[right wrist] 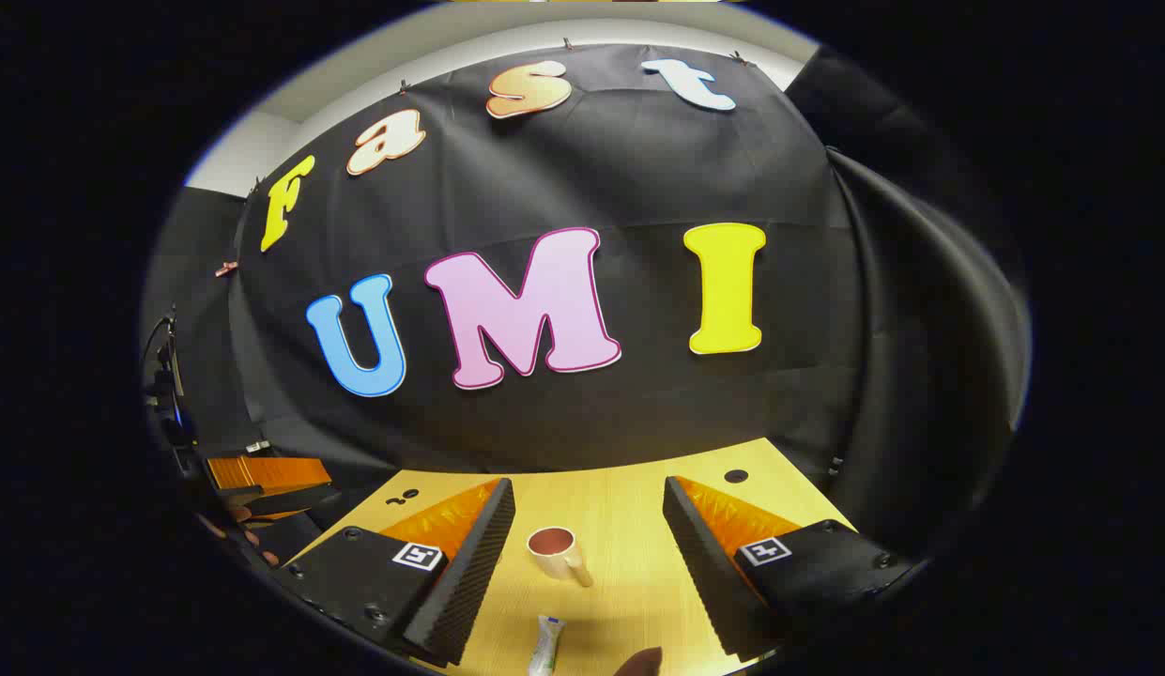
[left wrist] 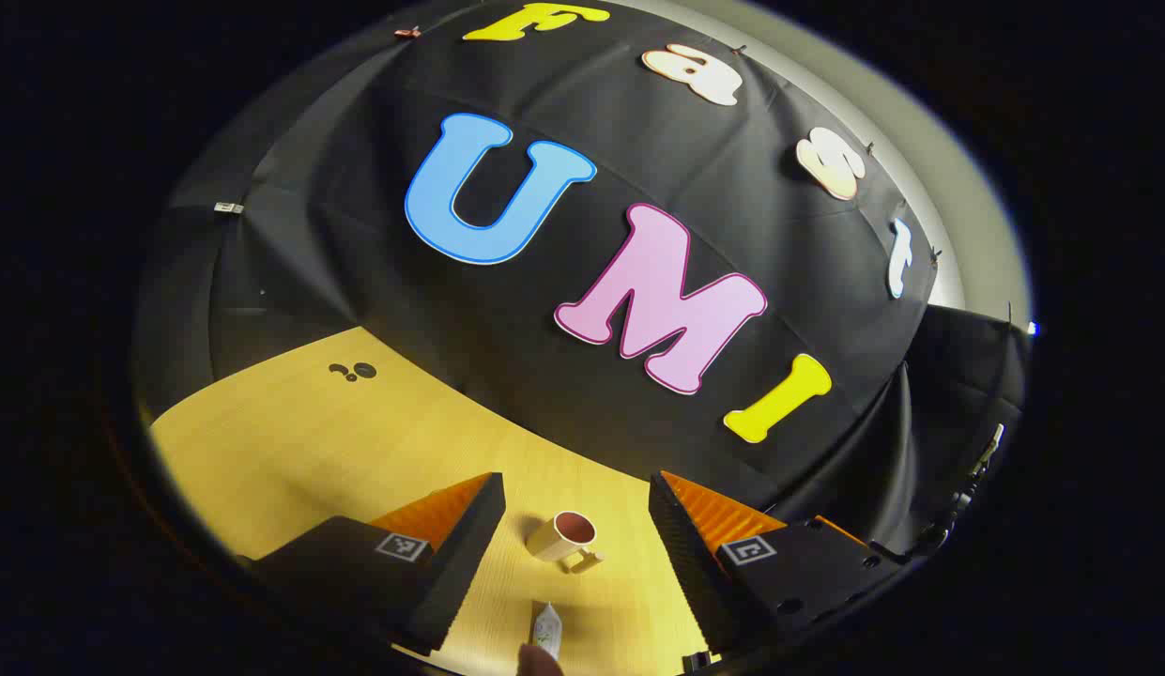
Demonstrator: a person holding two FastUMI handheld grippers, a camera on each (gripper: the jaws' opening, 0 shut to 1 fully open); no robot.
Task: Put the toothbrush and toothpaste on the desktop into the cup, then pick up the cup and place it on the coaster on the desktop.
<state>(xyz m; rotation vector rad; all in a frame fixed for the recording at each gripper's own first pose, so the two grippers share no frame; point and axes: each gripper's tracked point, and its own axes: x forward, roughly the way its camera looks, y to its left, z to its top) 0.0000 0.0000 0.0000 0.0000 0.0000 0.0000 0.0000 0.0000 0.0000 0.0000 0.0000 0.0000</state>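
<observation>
- In the left gripper view, the left gripper [left wrist: 574, 535] hangs above the yellow wooden desktop [left wrist: 291, 422] with its jaws wide apart and nothing between the fingers.
- Far to the left on the desktop, near the black cloth wall [left wrist: 582, 376], sits a small group of dark holes [left wrist: 353, 371].
- The cup [left wrist: 563, 539] stands upright on the desktop, seen through the gap between the two fingers and touching neither; its handle points toward the camera and a little to the right.
- Just nearer than the cup lies the toothpaste [left wrist: 546, 631], a small white tube, also in line with the gap and close to the bottom edge.
- A dark rounded thing pokes in at the very bottom edge beside the toothpaste; I cannot tell what it is.
- In the right gripper view, the other gripper [right wrist: 263, 481] shows far off at the left edge, with fingertips [right wrist: 249, 537] of the hand holding it just below.
- The right gripper [right wrist: 589, 540] is also spread wide over the desktop [right wrist: 629, 507], gripping nothing.
- The cup [right wrist: 554, 552] stands between its fingers, a little closer to the left one, apart from both, handle toward the camera.
- The toothpaste [right wrist: 547, 644] lies nearer than the cup, below the gap at the bottom edge, cap end toward the cup.
- To the right, a dark hole [right wrist: 735, 476] marks the desktop near the wall [right wrist: 582, 413].
</observation>
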